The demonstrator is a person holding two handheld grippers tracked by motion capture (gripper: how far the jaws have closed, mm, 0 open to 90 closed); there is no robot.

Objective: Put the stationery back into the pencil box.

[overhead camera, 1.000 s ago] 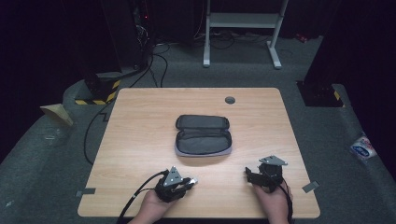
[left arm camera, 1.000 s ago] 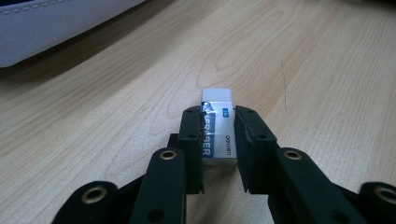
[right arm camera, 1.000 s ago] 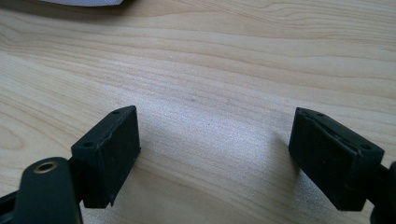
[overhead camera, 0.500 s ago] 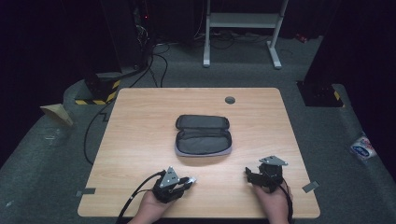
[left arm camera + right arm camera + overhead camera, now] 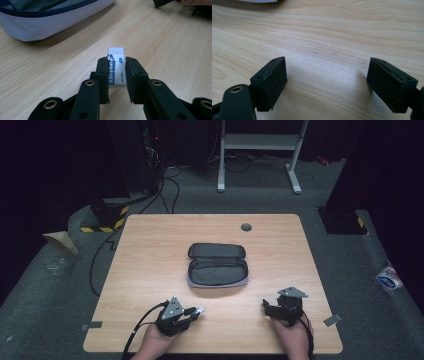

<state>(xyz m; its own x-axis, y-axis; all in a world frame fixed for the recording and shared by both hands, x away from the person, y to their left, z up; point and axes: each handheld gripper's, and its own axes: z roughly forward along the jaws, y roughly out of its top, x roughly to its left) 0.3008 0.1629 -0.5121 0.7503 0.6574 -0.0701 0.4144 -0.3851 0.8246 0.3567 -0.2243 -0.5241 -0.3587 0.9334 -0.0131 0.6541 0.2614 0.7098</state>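
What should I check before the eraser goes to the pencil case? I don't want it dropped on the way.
1. Left hand-held gripper shut on the eraser: ok, both jaws press its sides.
2. Depth of grip: ok, though the eraser's front end sticks out past the jaw tips.
3. Pencil case open to receive it: ok, unzipped, lid folded back.
4. Path from eraser to case: ok, bare table between them.
5. Right hand-held gripper out of the way: ok, open with nothing between its jaws, near the table's front right.
6. Room inside the case: cannot tell, its interior is dark.
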